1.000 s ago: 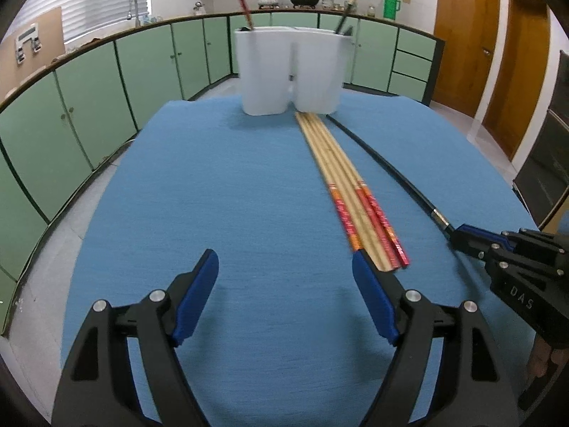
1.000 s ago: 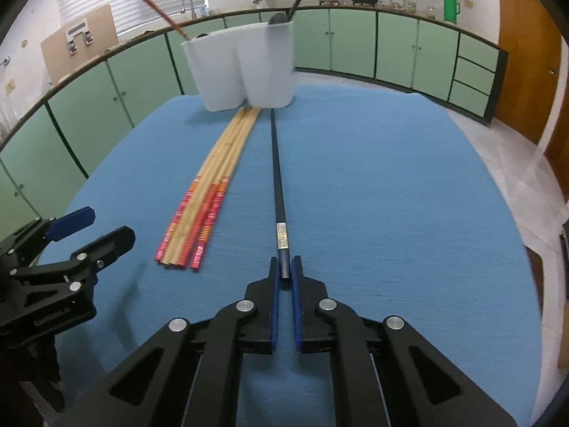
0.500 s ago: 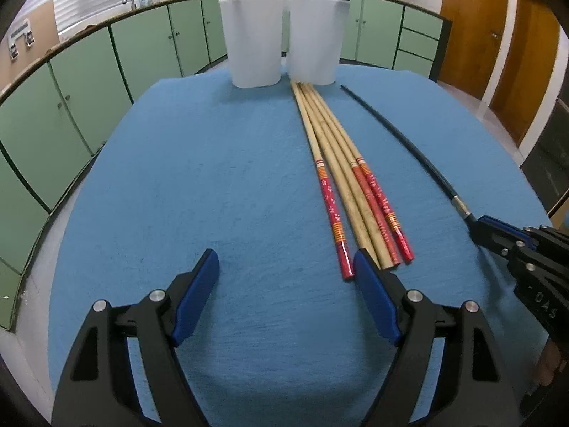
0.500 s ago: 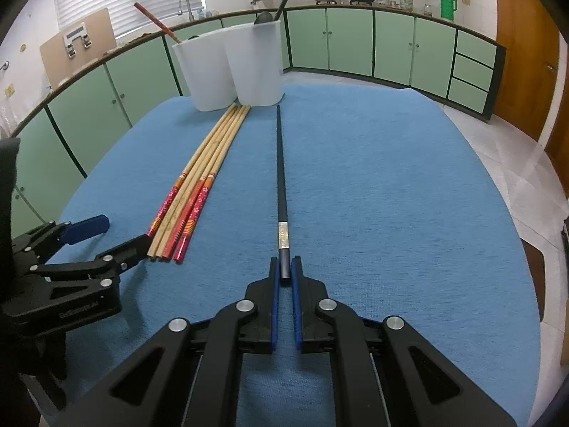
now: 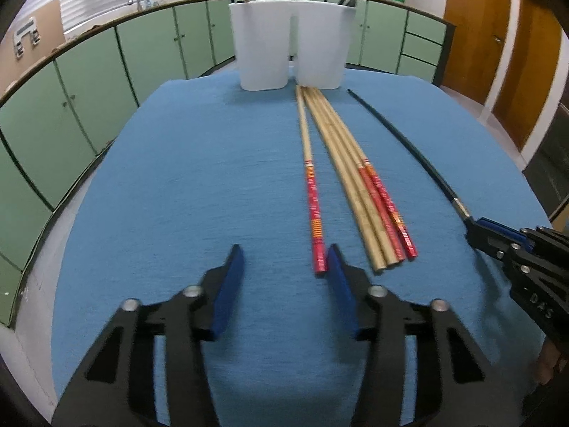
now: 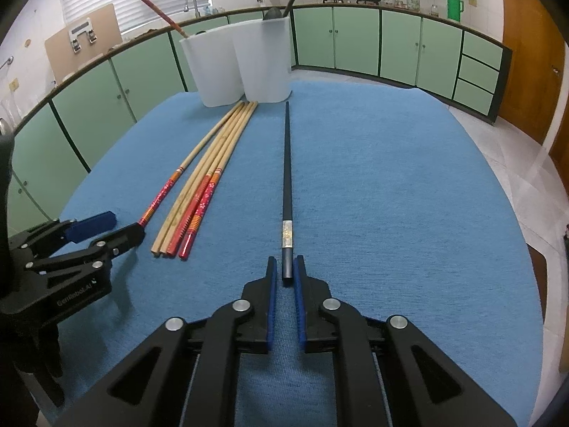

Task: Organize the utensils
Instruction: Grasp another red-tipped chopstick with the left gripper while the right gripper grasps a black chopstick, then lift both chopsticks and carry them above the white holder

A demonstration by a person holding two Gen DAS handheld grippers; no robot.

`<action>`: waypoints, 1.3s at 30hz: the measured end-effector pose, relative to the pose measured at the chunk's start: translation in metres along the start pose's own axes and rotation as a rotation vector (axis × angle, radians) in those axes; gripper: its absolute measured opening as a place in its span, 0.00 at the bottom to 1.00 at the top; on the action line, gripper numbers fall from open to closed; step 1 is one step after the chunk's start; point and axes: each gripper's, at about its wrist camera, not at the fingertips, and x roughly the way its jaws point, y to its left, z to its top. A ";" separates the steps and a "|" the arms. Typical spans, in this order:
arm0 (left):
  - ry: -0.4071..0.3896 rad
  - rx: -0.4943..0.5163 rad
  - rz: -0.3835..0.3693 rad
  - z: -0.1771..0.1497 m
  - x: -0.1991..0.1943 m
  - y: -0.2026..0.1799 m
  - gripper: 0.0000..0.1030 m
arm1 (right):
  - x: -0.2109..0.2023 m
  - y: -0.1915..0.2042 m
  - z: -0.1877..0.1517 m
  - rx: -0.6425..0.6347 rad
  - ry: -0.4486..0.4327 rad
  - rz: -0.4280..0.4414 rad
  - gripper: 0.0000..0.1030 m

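Surface: a table covered with a blue cloth [image 6: 391,185], green kitchen cabinets [image 6: 355,39] behind it
Holder: a white two-compartment holder [image 6: 245,67] stands at the far edge of the cloth; a red chopstick leans in its left compartment, a dark utensil stands in the right one
Single red-ended chopstick [image 5: 313,192]: lies alone on the cloth, its thin tip toward the holder, its red end at the near side, slightly apart from the other wooden ones
Bundle of wooden chopsticks [image 5: 359,185]: lie side by side just right of the single one, tips near the foot of the holder
Black chopstick [image 6: 286,185]: lies right of the bundle, pointing at the holder, with a silver band near its thick end
Left gripper [image 5: 284,267]: jaws have just been closing and stand half open; the red end of the single chopstick is just beside the inner face of the right pad, the left pad is apart from it
Right gripper [image 6: 284,274]: jaws have just opened a little; the thick end of the black chopstick lies between the blue pads with a thin gap on each side
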 end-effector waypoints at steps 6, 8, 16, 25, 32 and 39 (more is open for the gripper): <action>-0.004 0.033 -0.036 -0.001 -0.001 -0.007 0.05 | 0.000 0.003 0.001 -0.012 0.000 -0.004 0.07; -0.003 0.022 -0.046 -0.001 -0.001 -0.005 0.05 | -0.002 0.004 0.001 -0.017 0.000 -0.004 0.07; -0.073 0.021 -0.043 0.005 -0.036 0.004 0.05 | -0.033 0.007 0.012 -0.059 -0.061 0.002 0.06; -0.233 0.033 -0.054 0.029 -0.104 0.003 0.05 | -0.081 0.007 0.041 -0.063 -0.160 0.011 0.06; -0.360 0.047 -0.083 0.060 -0.149 0.000 0.05 | -0.118 0.008 0.074 -0.072 -0.233 0.041 0.06; -0.418 0.083 -0.113 0.089 -0.168 -0.010 0.05 | -0.144 0.012 0.117 -0.110 -0.255 0.118 0.06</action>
